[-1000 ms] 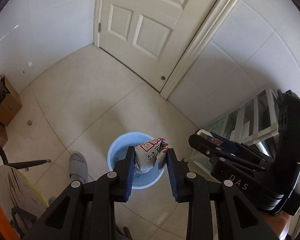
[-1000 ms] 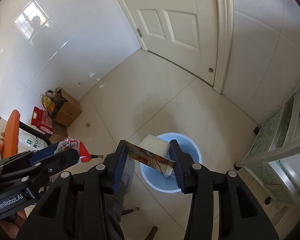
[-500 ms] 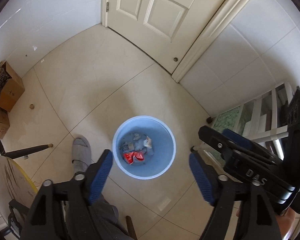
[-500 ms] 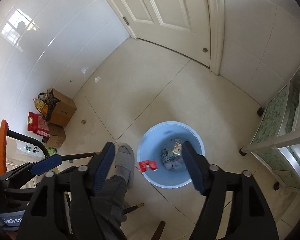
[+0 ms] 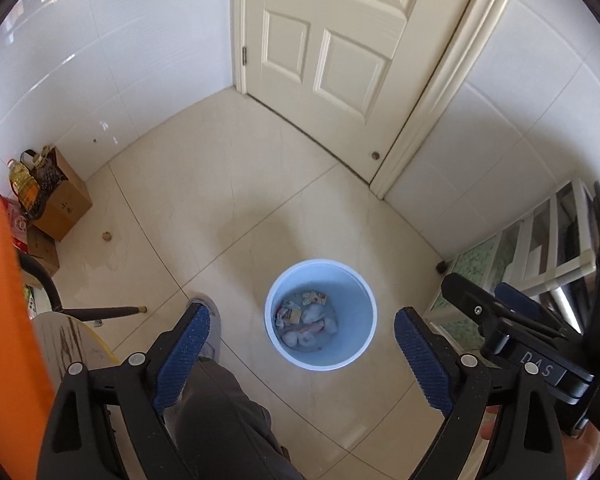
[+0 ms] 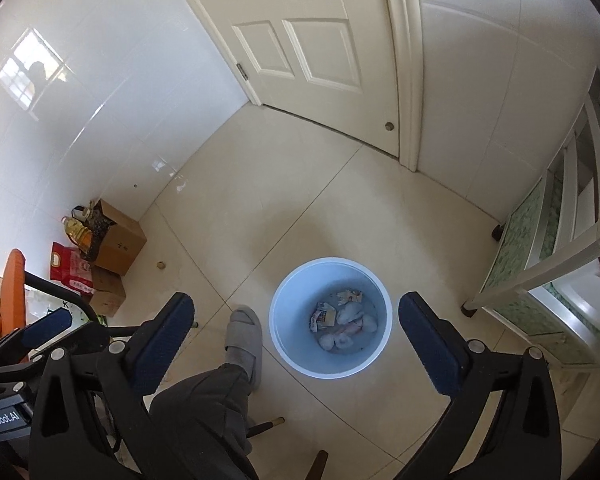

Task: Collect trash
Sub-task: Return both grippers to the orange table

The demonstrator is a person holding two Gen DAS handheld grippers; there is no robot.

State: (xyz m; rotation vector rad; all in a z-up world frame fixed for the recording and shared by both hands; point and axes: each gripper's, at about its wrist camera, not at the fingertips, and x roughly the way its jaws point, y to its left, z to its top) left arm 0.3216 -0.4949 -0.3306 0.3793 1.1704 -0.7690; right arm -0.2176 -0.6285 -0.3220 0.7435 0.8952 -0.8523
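Observation:
A light blue trash bin [image 5: 358, 350] stands on the tiled floor, also in the right wrist view [image 6: 284, 344]. Several wrappers and crumpled white papers [image 5: 305, 319] lie at its bottom, seen too in the right wrist view [image 6: 342, 322]. My left gripper [image 5: 302, 354] is open wide and empty, high above the bin. My right gripper [image 6: 296, 346] is open wide and empty, also above the bin. The right gripper shows at the right edge of the left wrist view [image 5: 532, 344], and the left gripper shows at the left edge of the right wrist view [image 6: 40, 340].
The person's leg and grey slipper [image 6: 244, 336] stand just left of the bin. Cardboard boxes with an oil bottle [image 6: 108, 236] sit by the left wall. A white door [image 6: 300, 48] is ahead. A white shelf unit [image 6: 560, 272] is at the right. An orange chair [image 5: 4, 320] is at left.
Both grippers opened and let go of their wrappers, which dropped into the bin. Both grippers then rose and tilted up, so the bin looks smaller.

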